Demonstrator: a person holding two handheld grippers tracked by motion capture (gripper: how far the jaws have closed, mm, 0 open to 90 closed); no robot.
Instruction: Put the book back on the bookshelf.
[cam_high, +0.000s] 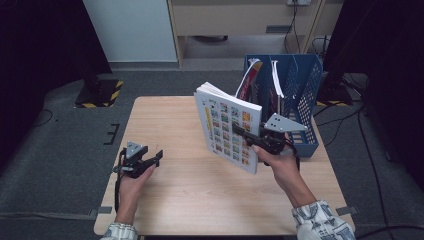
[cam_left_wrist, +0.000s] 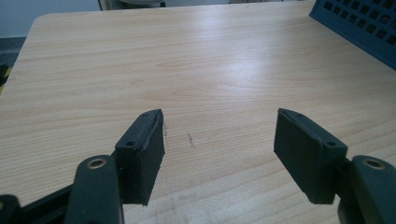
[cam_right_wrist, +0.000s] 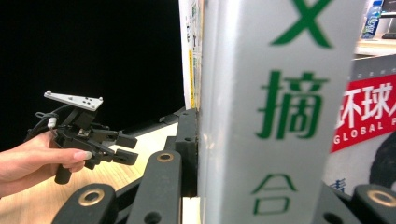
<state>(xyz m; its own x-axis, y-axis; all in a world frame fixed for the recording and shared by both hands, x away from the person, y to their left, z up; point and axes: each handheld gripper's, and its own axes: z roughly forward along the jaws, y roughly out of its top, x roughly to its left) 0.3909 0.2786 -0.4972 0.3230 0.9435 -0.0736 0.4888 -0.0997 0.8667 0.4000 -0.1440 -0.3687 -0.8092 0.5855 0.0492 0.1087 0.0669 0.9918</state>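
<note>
Your right tool (cam_high: 250, 137) is clamped on a thick white-covered book (cam_high: 227, 127) printed with a grid of small colourful pictures, its jaws closed across the spine edge. You hold the book upright and off the pale wooden bench (cam_high: 200, 200), tilted a little, just in front of the blue perforated plastic file rack (cam_high: 310, 80) at the bench's far right corner. That rack already carries a red-and-white magazine (cam_high: 248, 82) standing in one of its slots. Your left tool (cam_high: 150, 160) sits low over the near left part of the bench, well apart from the book, its jaws parted with nothing between them
</note>
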